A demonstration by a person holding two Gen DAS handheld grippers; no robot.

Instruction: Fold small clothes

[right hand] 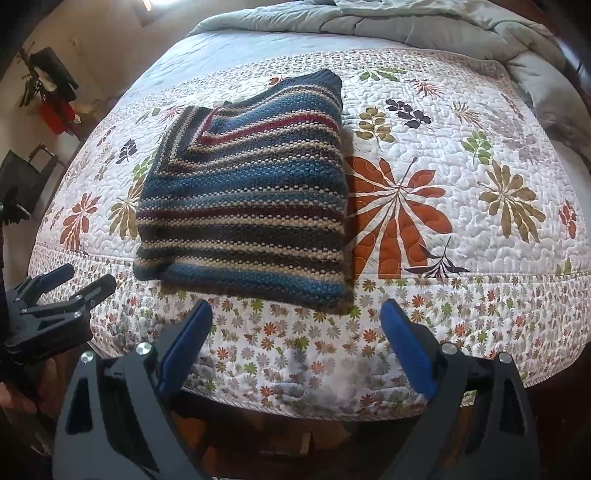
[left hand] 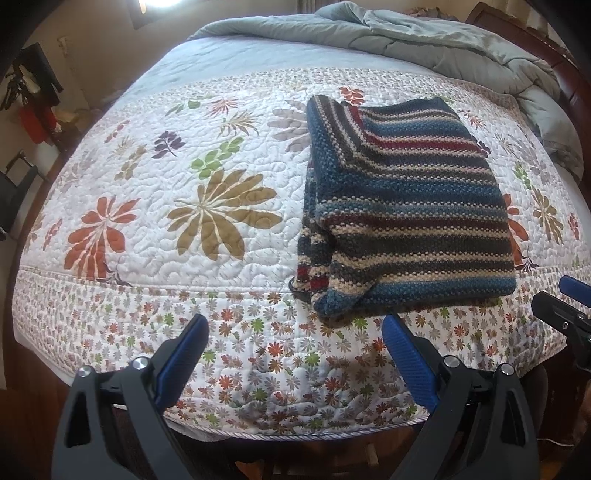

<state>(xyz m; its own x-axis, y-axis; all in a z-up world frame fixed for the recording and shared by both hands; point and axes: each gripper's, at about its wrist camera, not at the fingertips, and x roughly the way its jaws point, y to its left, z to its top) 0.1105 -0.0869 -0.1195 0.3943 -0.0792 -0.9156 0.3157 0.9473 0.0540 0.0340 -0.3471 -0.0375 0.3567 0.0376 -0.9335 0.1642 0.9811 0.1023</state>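
Note:
A striped knit sweater (left hand: 402, 206) in blue, red, beige and dark bands lies folded into a thick rectangle on the floral quilt (left hand: 192, 206). In the right wrist view the sweater (right hand: 243, 199) sits just ahead and left of centre. My left gripper (left hand: 295, 325) hangs open over the quilt's near border, left of the sweater's front edge, with nothing between its blue pads. My right gripper (right hand: 297, 310) is open too, just short of the sweater's near edge, holding nothing. Each gripper shows in the other's view: the right gripper (left hand: 565, 299) and the left gripper (right hand: 77, 280).
A rumpled grey comforter (left hand: 424, 33) is piled at the head of the bed. The quilt's front edge (right hand: 303, 406) drops off right below my grippers. A dark chair (right hand: 26, 177) and a red object (right hand: 55, 114) stand by the wall at left.

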